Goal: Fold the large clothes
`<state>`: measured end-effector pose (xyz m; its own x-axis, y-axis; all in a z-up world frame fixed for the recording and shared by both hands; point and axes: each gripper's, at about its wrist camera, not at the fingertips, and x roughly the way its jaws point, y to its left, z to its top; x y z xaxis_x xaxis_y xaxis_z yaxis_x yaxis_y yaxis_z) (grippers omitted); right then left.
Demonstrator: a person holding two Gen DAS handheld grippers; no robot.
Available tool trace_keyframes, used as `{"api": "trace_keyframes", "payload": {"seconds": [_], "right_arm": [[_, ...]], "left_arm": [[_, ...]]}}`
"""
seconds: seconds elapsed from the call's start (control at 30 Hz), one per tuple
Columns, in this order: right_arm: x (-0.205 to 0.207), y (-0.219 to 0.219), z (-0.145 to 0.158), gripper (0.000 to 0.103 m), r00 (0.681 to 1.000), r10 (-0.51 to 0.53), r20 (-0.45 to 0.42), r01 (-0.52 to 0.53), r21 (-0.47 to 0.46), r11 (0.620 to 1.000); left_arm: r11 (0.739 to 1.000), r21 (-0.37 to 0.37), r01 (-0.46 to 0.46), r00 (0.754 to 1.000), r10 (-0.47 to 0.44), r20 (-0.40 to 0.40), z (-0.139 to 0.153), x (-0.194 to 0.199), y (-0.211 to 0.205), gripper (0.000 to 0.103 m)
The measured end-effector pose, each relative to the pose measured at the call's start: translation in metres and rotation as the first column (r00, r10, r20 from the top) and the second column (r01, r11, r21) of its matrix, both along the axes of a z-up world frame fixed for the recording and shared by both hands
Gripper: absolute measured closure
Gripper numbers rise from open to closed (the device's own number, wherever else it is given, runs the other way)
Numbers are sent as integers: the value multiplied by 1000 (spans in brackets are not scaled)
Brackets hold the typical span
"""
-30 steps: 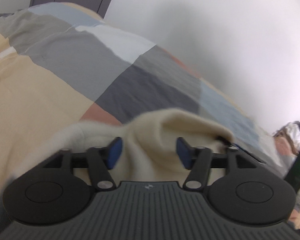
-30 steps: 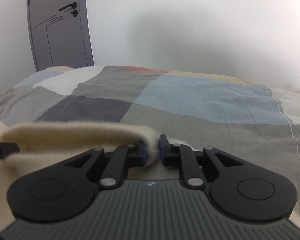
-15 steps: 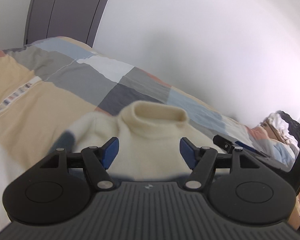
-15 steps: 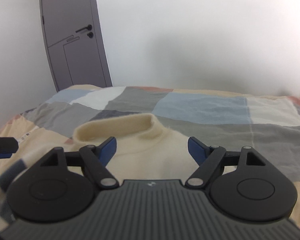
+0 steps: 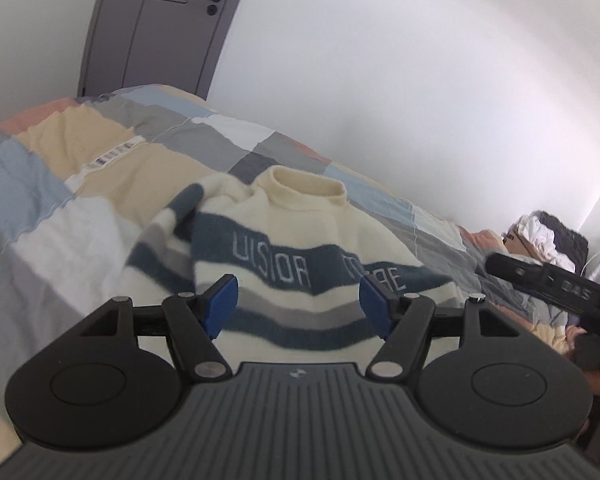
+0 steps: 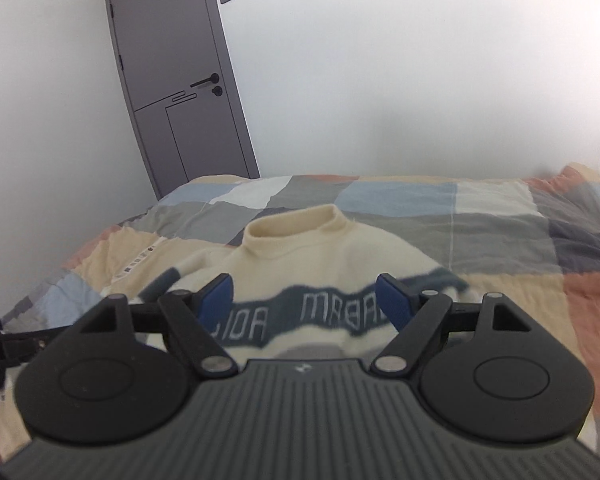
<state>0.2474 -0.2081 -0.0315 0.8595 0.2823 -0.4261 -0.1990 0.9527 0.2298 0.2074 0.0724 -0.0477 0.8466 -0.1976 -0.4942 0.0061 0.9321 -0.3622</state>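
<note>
Striped sweater (image 5: 300,248) flat on bed (image 5: 60,208), collar toward wall, both claws wide, empty

Each wrist camera sits just behind its own gripper, angled slightly downward across the patchwork-quilted bed (image 5: 100,168) toward the grey panelled door (image 6: 172,80). Both views share the cream knitted sweater with blue lettered stripes (image 5: 300,232), seen at close range.

We read, on the sweater (image 5: 300,236)'s blue band (image 5: 276,258), letters approx. "UISIOA"; 2nd word partly hidden. Other tool (image 5: 556,284): "DAS", approx.
</note>
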Motion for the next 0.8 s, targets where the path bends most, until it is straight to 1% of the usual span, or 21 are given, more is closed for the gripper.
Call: {"api": "trace_keyframes", "payload": {"seconds": [0.13,0.23,0.37,0.4,0.47,0.53,0.6,0.67,0.73,0.8], "right_arm": [[-35,-6,13,23,999,-31,-32,32,43,999],[-55,-7,16,23,998,-41,-52,45,77,996],[-71,-6,7,23,995,-43,-91,53,114,992],[-73,-7,4,23,994,-37,-98,49,126,991],[-76,-7,-3,23,994,-27,-107,41,134,990],[-75,-5,-13,23,995,-15,-102,28,128,991],[-74,-5,-26,23,997,9,-78,1,124,992],[-72,-4,-42,23,997,41,-71,-30,141,990],[-65,-3,-57,23,994,65,-87,-50,163,985],[-56,-1,-73,23,992,81,-97,-66,155,986]], "left_arm": [[995,-64,-79,997,77,-26,-2,-25,18,31],[980,-130,-151,987,141,-83,-5,-34,34,31],[965,-152,-213,974,198,-110,-15,-42,48,31],[960,-149,-235,969,220,-112,-20,-43,52,31],[953,-109,-283,955,271,-117,-30,-47,59,31],[946,-81,-315,944,303,-132,-45,-49,69,31],[939,-41,-340,930,329,-166,-62,-49,76,31],[933,-1,-361,914,353,-202,-76,-46,80,31],[931,7,-366,906,358,-226,-88,-40,81,32],[931,3,-366,901,355,-247,-98,-32,78,32]]}}
